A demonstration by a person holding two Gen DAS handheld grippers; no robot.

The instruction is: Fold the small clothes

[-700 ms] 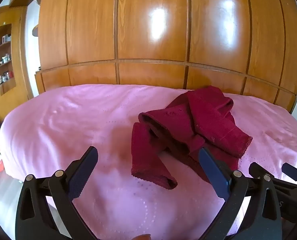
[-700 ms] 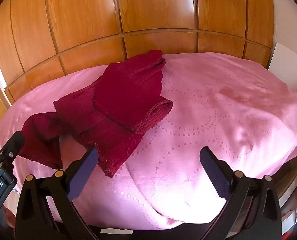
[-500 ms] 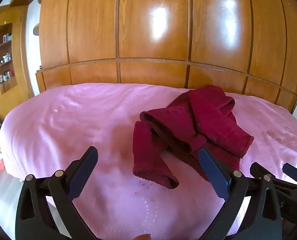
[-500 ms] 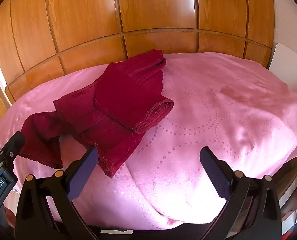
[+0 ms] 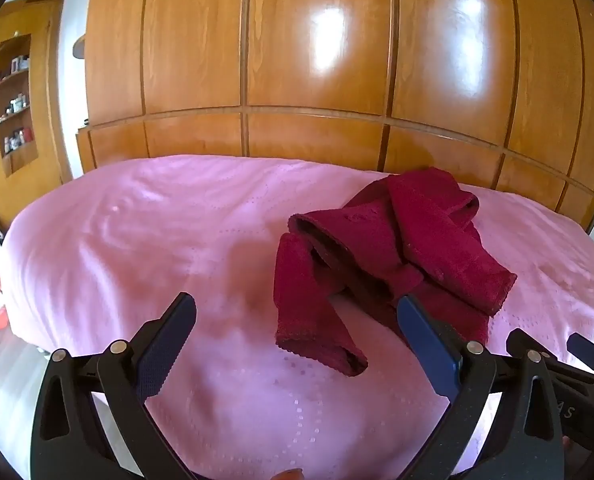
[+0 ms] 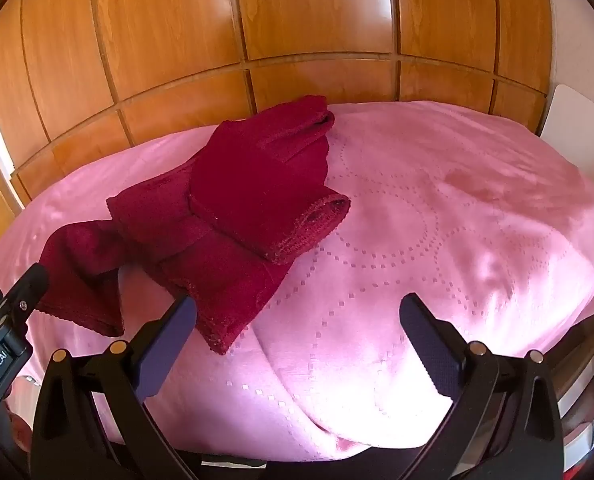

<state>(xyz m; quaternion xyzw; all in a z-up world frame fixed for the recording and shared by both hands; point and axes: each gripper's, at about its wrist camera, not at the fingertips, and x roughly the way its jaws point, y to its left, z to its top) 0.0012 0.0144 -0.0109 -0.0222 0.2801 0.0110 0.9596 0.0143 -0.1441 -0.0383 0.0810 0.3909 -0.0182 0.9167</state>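
One dark red garment [image 5: 381, 256] is the only piece of clothing in view, and none of the folding looks done on it yet. It lies crumpled on the pink bedspread [image 5: 145, 240], toward the far side of the bed, in front of the wooden wardrobe [image 5: 317, 60].

Starting at the left in the left wrist view, the bedspread is bare cloth with soft wrinkles. Next comes the left hand-held gripper [image 5: 297, 332], jaws spread wide and holding nothing, poised above the near part of the bed. Between its fingers, further back, a loose strip of the garment trails toward the camera and ends in a scalloped hem. To the right of that strip the bulk of the garment is heaped, with one thick tube-like part, perhaps a sleeve or leg, draped over the rest. I cannot tell what kind of garment it is.

The right hand-held gripper [image 6: 297, 332] is likewise released and empty, aimed at bedspread just right of the garment's nearest corner; its left finger sits close to that corner without touching it.

By my reading the task is at its very start: the garment needs to be grasped, spread flat and smoothed, then folded. No folded pile is visible anywhere on the bed.
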